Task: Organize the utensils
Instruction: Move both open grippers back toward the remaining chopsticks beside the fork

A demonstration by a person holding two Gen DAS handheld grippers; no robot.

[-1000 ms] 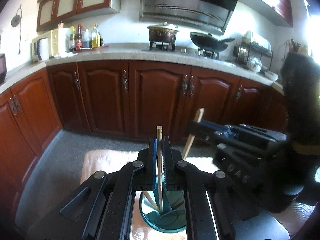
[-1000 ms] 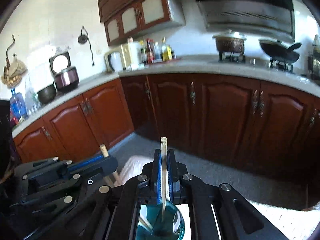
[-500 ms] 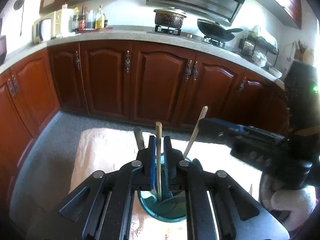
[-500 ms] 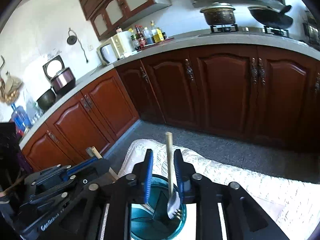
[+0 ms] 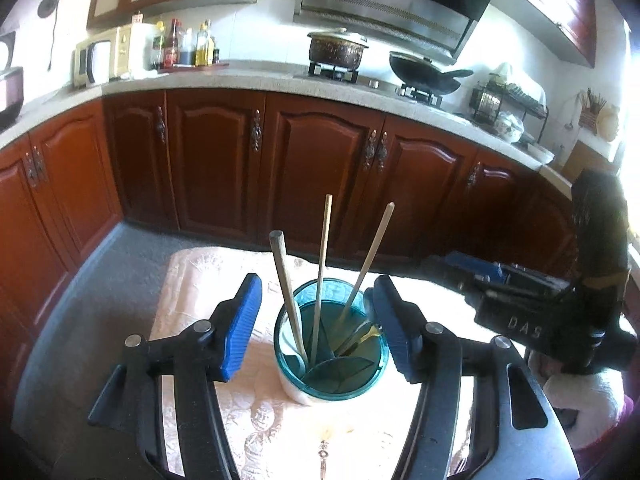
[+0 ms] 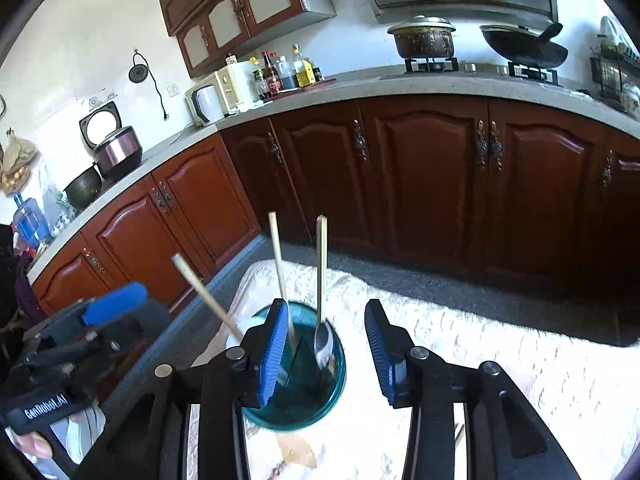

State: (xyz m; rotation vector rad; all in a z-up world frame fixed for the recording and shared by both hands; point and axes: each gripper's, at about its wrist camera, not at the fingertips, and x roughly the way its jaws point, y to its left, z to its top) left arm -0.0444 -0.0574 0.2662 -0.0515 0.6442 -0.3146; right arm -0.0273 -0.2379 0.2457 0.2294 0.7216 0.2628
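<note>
Both tongs have just been opening and now hold nothing: the left gripper (image 5: 316,320) straddles the teal cup (image 5: 332,376) on the cloth-covered table (image 5: 192,280). The right gripper (image 6: 326,348) has the cup at 10 o'clock. The three utensils (image 5: 320,264) stand nearly upright inside, handles toward 12; the left is nearer.

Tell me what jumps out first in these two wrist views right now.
The teal utensil holder stands on the pale cloth-covered table, with three long handles sticking up from its compartments. The left hand-held gripper straddles it, blue pads apart with nothing pinched; its jaws have just been opening. The right hand-held gripper hangs over the holder too, jaws also just opened and empty.
</note>
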